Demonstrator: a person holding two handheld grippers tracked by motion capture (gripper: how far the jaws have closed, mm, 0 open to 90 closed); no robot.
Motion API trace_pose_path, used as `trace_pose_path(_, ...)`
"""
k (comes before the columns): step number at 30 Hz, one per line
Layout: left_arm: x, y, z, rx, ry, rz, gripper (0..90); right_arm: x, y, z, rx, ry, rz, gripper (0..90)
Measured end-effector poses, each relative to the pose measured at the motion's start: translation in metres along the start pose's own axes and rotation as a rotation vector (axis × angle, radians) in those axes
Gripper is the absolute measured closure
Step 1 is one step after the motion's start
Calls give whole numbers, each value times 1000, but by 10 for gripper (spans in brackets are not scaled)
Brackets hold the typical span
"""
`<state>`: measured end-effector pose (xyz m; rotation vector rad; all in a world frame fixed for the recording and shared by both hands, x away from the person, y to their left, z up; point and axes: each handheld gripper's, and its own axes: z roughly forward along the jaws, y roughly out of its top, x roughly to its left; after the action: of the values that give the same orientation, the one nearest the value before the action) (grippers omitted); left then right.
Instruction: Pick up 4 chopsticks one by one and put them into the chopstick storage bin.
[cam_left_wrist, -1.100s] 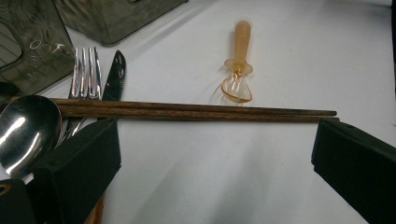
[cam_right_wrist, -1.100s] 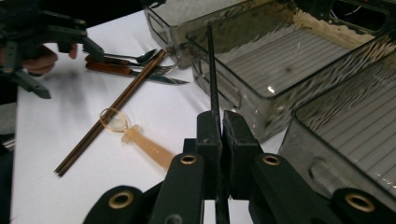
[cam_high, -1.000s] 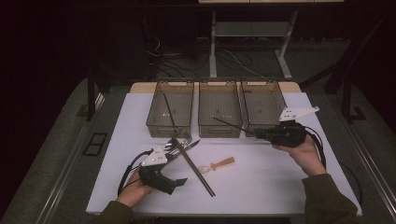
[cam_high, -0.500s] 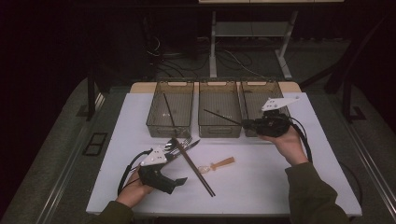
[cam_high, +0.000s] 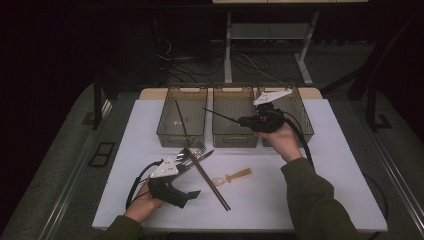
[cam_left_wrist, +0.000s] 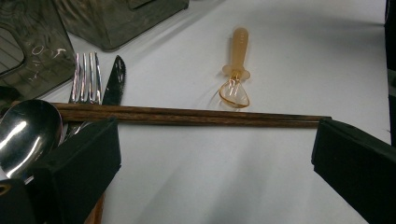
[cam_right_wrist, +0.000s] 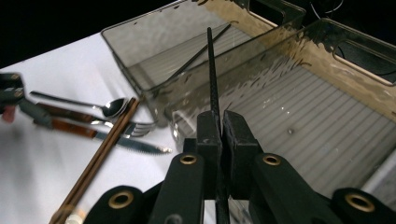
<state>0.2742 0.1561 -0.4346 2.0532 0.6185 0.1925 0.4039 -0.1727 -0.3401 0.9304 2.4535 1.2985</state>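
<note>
My right gripper (cam_high: 242, 120) hangs over the middle smoky bin (cam_high: 235, 136), shut on a thin black chopstick (cam_high: 220, 115) that points left toward the left bin (cam_high: 170, 132). In the right gripper view the jaws (cam_right_wrist: 220, 127) pinch that black chopstick (cam_right_wrist: 212, 79). A second black chopstick (cam_high: 179, 119) leans inside the left bin. My left gripper (cam_high: 190, 196) rests open on the white table beside a pair of brown chopsticks (cam_high: 207, 175). In the left gripper view the brown chopsticks (cam_left_wrist: 187, 115) lie crosswise just beyond the open gripper (cam_left_wrist: 215, 154).
A spoon (cam_left_wrist: 25, 130), fork (cam_left_wrist: 86, 77) and knife (cam_left_wrist: 114, 81) lie bunched at the far end of the brown chopsticks. A small orange-handled scoop (cam_high: 235, 176) lies to their right. A third bin (cam_high: 300, 131) stands at the back right. The table edge (cam_high: 240, 229) is near.
My right gripper has carried the black chopstick left and up, from the right bin's front to above the middle bin. The left gripper has not moved.
</note>
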Motion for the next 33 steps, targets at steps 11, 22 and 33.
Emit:
trace_pose_path(11, -1, 1, -1, -8, -5, -8, 8, 6, 25, 45, 26, -31, 16, 860)
trace_pose_path(22, 0, 1, -2, -21, -4, -9, 9, 14, 45, 90, 70, -58, 10, 861)
trace_pose_path(33, 1, 2, -3, -25, -6, -11, 8, 23, 65, 135, 96, -74, 14, 860)
